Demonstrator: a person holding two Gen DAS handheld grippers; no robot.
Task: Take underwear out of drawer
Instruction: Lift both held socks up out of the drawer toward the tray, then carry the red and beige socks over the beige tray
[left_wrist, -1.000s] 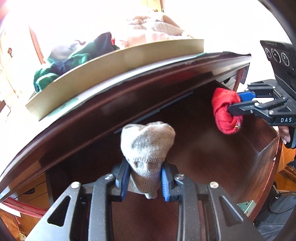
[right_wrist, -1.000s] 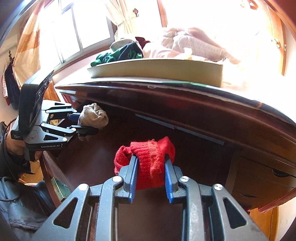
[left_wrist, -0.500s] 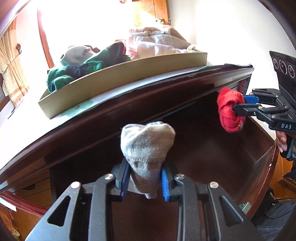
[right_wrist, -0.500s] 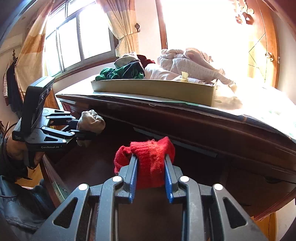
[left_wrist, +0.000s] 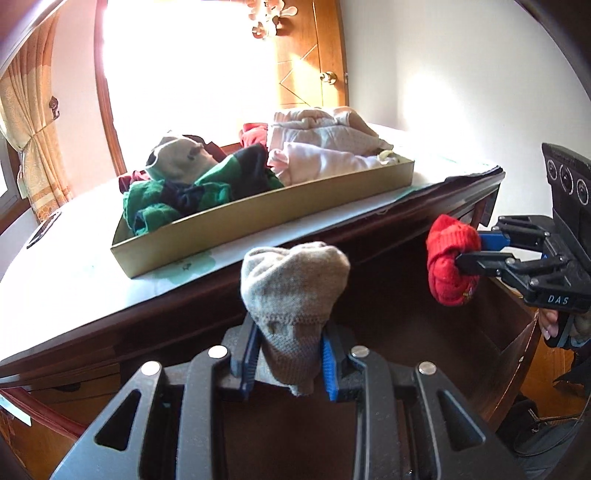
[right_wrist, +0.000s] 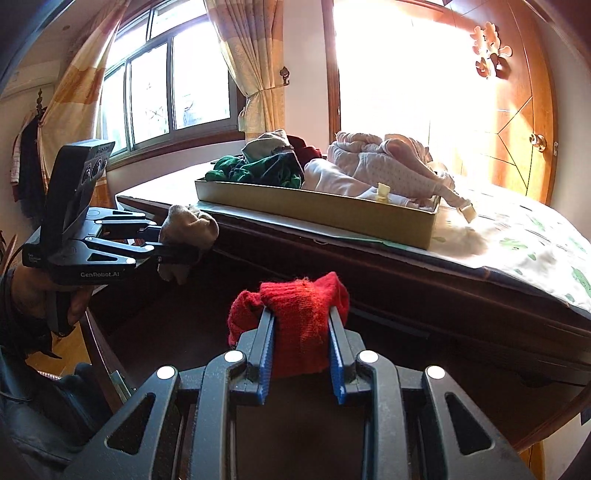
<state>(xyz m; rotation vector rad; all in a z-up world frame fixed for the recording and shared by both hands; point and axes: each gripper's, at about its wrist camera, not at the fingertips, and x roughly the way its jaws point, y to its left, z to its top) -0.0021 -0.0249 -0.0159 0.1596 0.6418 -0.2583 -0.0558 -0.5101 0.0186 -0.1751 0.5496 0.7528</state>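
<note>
Left wrist view: left gripper clamped narrowly on a grey knit bundle, blue pads pressed into both flanks of the cloth, bulk of the bundle bulging above the fingertips. Bundle held in the air above the open dark wooden drawer, clear of its floor. At the right edge, right gripper closed likewise on a red knit bundle, also aloft over the drawer cavity, near its right wall; fingertips of the holding hand visible below the tool body. On the surface above the drawer front, a shallow tan tray loaded with green and dark garments at the left end and pale pink clothes at the right. Right wrist view: right gripper shut on the red knit bundle, blue pads pinching its lower half, a loose lobe hanging off to the left. Left gripper at the left, gripping the grey knit bundle, carried by a hand over the drawer's left side rail. Both bundles apart from each other, neither touching the tan tray beyond. Whether either bundle is underwear or socks: cannot be told from the knit.
</note>
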